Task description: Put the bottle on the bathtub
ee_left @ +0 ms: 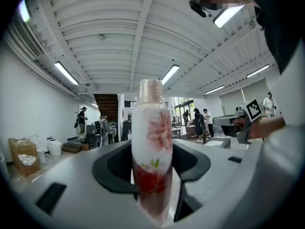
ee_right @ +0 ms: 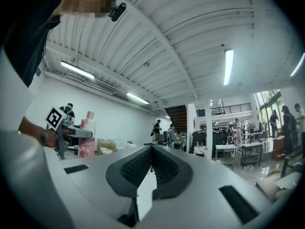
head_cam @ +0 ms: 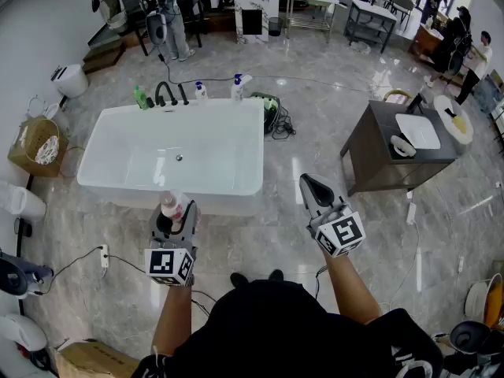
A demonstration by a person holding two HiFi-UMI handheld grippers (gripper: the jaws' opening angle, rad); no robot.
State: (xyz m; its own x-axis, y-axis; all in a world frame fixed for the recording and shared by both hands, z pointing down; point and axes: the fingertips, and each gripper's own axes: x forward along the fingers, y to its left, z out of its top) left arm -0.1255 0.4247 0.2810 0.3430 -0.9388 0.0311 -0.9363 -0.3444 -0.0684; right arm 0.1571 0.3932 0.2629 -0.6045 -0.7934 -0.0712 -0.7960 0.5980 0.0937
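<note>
1. The left hand-held gripper [head_cam: 174,213] is clamped on the bottle [head_cam: 168,205]. Its two dark jaws press the bottle's sides about halfway up.
2. The bottle stands upright in that grip. It is white with a pale pink cap, a red flower print, small green leaves and a red lower half. Any lettering on it is too blurred to read.
3. From the head view, the bottle is held in the air in front of the near rim of the bathtub [head_cam: 102,132], left of the rim's middle. It is not resting on the tub.
4. The right hand-held gripper [head_cam: 313,187] holds nothing and its ribbed jaws are pressed together at the tips. It hangs over the floor [head_cam: 260,242] past the tub's near right corner, well apart from the left one.
5. Each hand-held gripper carries a cube with black-and-white square code markers, which bear no words.
6. The white tub is empty, with a drain [head_cam: 179,157] in its middle.
7. On the tub's far rim, near the left corner, stand a green bottle [head_cam: 140,98] and a black tap [head_cam: 165,93].
8. Further right on that rim are two white bottles with blue tops [head_cam: 200,90] [head_cam: 237,87]. Their labels are too small to read.
9. A dark cabinet [head_cam: 370,152] with a white basin [head_cam: 417,130] stands to the right of the tub.
10. A basket [head_cam: 35,144] sits by the tub's left end, and cables [head_cam: 276,120] trail over the floor.
</note>
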